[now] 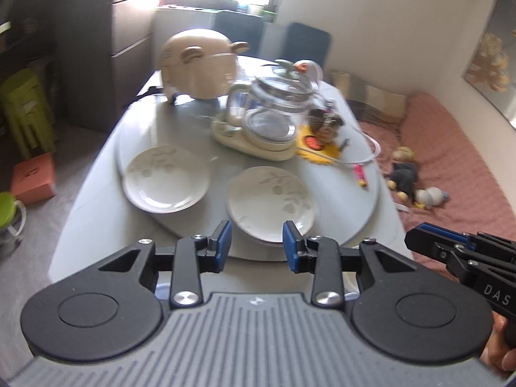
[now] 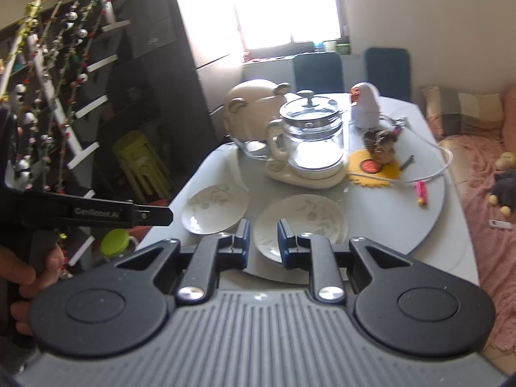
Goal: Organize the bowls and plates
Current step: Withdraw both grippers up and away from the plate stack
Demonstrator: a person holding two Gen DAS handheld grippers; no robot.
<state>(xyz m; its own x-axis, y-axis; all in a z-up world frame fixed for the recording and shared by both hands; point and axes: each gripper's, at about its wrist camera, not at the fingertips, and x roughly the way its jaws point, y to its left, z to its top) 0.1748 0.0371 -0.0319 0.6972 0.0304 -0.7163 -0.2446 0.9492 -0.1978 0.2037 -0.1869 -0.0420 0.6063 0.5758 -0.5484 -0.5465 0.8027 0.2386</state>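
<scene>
We have two leaf-patterned plates lying flat and apart on the grey turntable [image 1: 354, 213]: the near plate [image 1: 272, 201] sits close to its front edge, the far plate [image 1: 166, 182] to its left. Our left gripper [image 1: 257, 242] and right gripper [image 2: 262, 242] both hover short of the near plate, jaws spread and holding nothing. The main risk, we judge, is the flat rim: a plate lying flush gives little to pinch, so a shallow bite could slip or shove it. The turntable may also turn under a push. Behind stands a glass kettle [image 1: 274, 113] on its base, near enough to knock on a long reach.
</scene>
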